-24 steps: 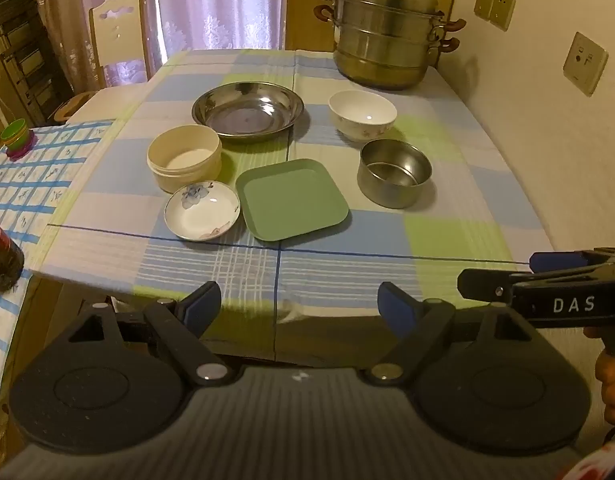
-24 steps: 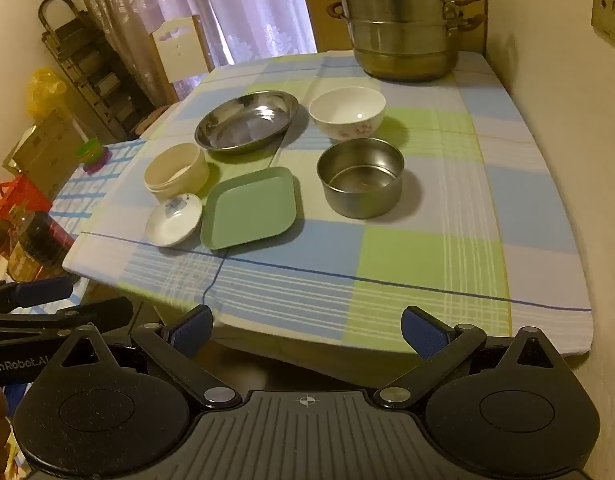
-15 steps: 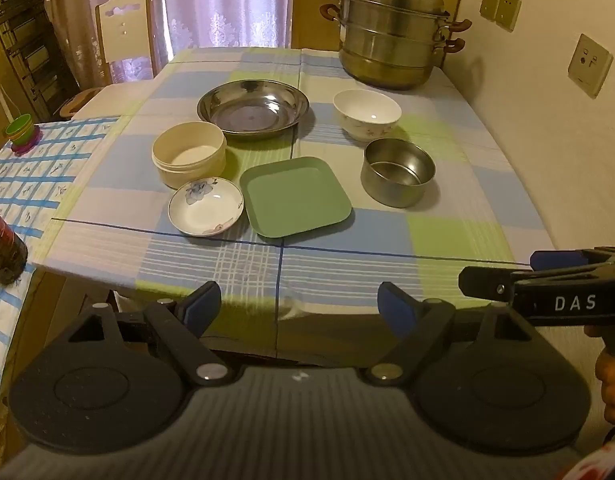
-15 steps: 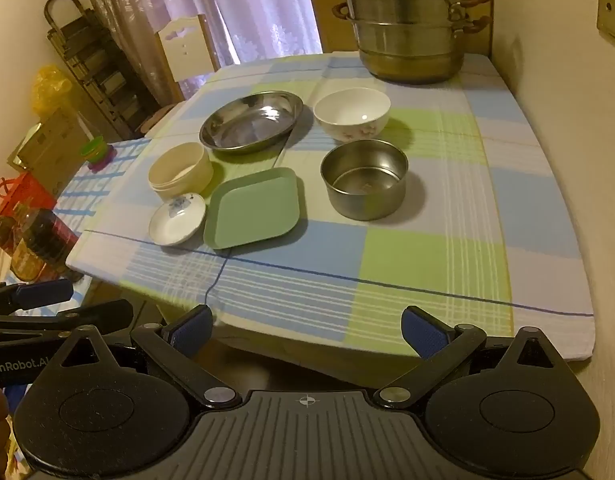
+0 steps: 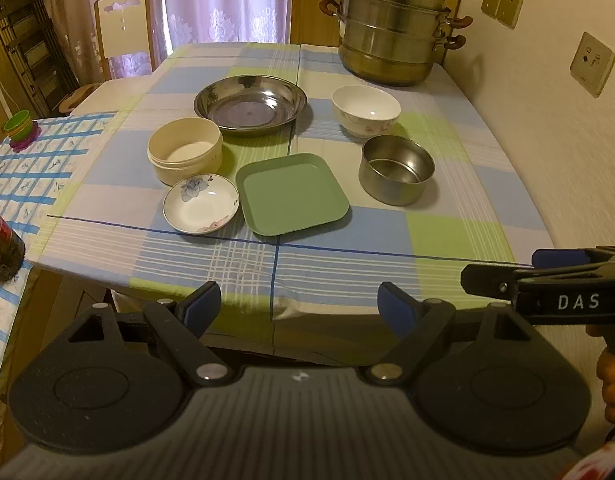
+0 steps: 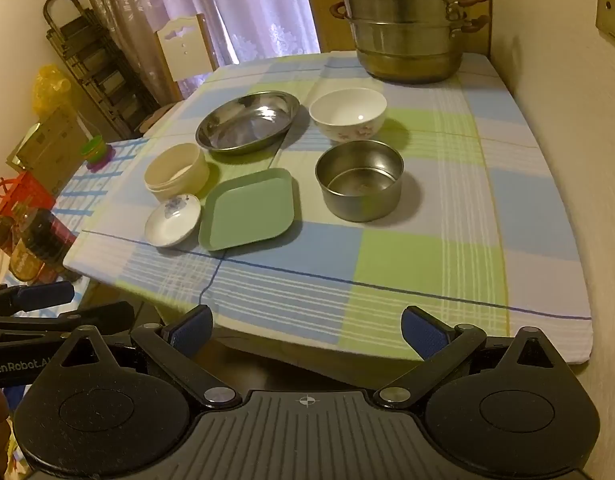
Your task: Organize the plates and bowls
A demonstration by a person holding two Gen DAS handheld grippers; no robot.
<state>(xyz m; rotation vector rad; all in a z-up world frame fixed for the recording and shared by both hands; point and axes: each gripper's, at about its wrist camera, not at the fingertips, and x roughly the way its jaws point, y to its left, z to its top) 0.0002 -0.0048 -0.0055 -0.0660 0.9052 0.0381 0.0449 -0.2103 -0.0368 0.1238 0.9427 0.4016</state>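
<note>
On the checked tablecloth [image 5: 347, 256], six dishes grouped toward the middle: steel plate [image 5: 250, 105] at the back left, white flowered bowl [image 5: 365, 111] at the back right, cream round container [image 5: 184, 155] in front of the steel plate, steel bowl [image 5: 396, 169] in front of the white bowl, green square plate [image 5: 291, 194] between them and nearer the edge, small white saucer [image 5: 201, 208] with a blue flower just beside the green plate's left side and close against the cream container. Behind all, against the wall, a stacked steel steamer pot [image 5: 391, 36].

Left gripper [image 5: 299, 304] short of the table's near edge, jaws spread wide, holding nothing. Right gripper [image 6: 307, 330] likewise before the edge, jaws spread, empty.

From the left wrist only: two wall switches and a socket [image 5: 592, 63] on the right wall, a dark bottle [image 5: 1, 248] at the left margin, the right gripper's side with "DAS" lettering entering from the right, fingers of the right hand [image 5: 613, 380] below it.

From the right wrist only: a yellow bag [image 6: 49, 88], an orange basket [image 6: 21, 196] and bottles on the left, plus the left gripper's side marked "GenRobot" at the lower left.

Seen in both: a white chair [image 5: 123, 24], lilac curtains [image 5: 223, 0], a dark rack [image 6: 95, 64] and stacked green cups [image 5: 19, 126] on a blue-checked cloth.
</note>
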